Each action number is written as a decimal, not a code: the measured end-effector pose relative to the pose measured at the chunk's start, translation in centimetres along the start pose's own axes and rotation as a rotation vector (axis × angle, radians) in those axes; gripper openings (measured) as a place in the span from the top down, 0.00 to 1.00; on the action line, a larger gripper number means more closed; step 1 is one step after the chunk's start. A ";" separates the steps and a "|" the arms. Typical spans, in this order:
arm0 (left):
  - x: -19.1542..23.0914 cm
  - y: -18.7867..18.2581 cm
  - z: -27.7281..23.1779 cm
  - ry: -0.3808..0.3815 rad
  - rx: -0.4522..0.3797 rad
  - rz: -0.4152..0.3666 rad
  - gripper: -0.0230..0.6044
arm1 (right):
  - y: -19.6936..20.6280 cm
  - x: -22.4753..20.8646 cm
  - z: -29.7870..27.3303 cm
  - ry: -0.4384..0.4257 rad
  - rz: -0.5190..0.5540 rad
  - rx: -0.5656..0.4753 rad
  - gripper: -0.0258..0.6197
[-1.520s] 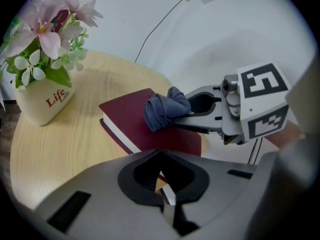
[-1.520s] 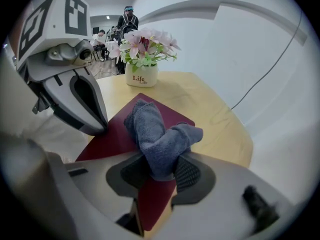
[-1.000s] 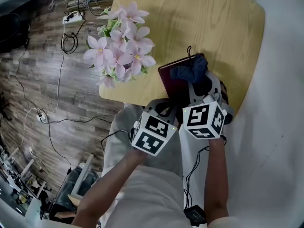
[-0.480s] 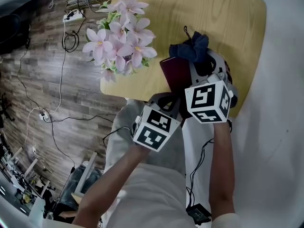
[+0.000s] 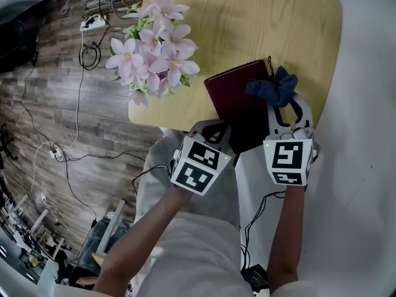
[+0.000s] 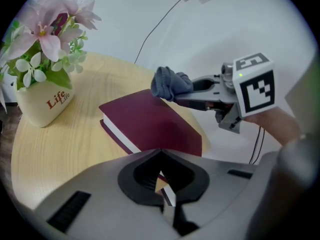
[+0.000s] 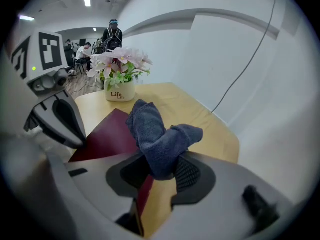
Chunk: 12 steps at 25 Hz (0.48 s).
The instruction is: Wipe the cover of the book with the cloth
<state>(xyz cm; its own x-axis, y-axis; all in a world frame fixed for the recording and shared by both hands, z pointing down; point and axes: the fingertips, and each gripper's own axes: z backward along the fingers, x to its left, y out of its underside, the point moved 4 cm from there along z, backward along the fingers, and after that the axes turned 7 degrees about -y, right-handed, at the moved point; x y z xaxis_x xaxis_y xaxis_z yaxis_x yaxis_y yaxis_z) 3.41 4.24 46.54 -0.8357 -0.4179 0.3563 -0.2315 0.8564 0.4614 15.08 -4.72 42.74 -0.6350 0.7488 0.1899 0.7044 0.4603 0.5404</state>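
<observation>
At the left of the counter (image 5: 260,17) stands a pot of pink flowers (image 5: 154,39), well clear of the work. Next comes the left gripper (image 5: 212,129), low at the counter's near edge. In its own view its fingers are drawn almost together on the near corner of the book (image 5: 238,98), apparently pinning it so that it does not slide. The dark red book lies flat and closed on the counter, just to the right of the flowers, with nearly all of its cover now bare. That is the change. A second ago the blue cloth (image 5: 272,86) sat bunched over the middle of the cover, then half a second ago at its far edge. It has now swept across to the right-hand edge, near the far corner. The right gripper (image 5: 286,104) carries it, with its fingers pinching the wad so that a loose fold sticks out ahead of them. Whether the cloth presses on the cover or rides just above it cannot be told. The stroke looks spent, so the wiping seems well under way. Another pass back over the cover would be the likely next step.
</observation>
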 end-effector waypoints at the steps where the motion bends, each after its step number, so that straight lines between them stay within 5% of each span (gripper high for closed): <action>1: 0.0 0.0 0.0 0.000 -0.002 0.001 0.95 | 0.8 0.2 0.5 -0.001 -0.008 0.011 0.75; 12: -0.1 0.0 0.1 -0.005 0.001 -0.020 0.95 | 8.5 4.4 5.3 -0.009 -0.172 0.112 0.75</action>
<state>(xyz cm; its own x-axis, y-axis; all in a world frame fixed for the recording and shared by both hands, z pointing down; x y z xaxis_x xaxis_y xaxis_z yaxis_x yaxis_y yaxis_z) 3.49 4.30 46.43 -0.8334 -0.4336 0.3427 -0.2487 0.8480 0.4680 19.97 5.03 43.81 -0.7467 0.6583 0.0950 0.6166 0.6316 0.4699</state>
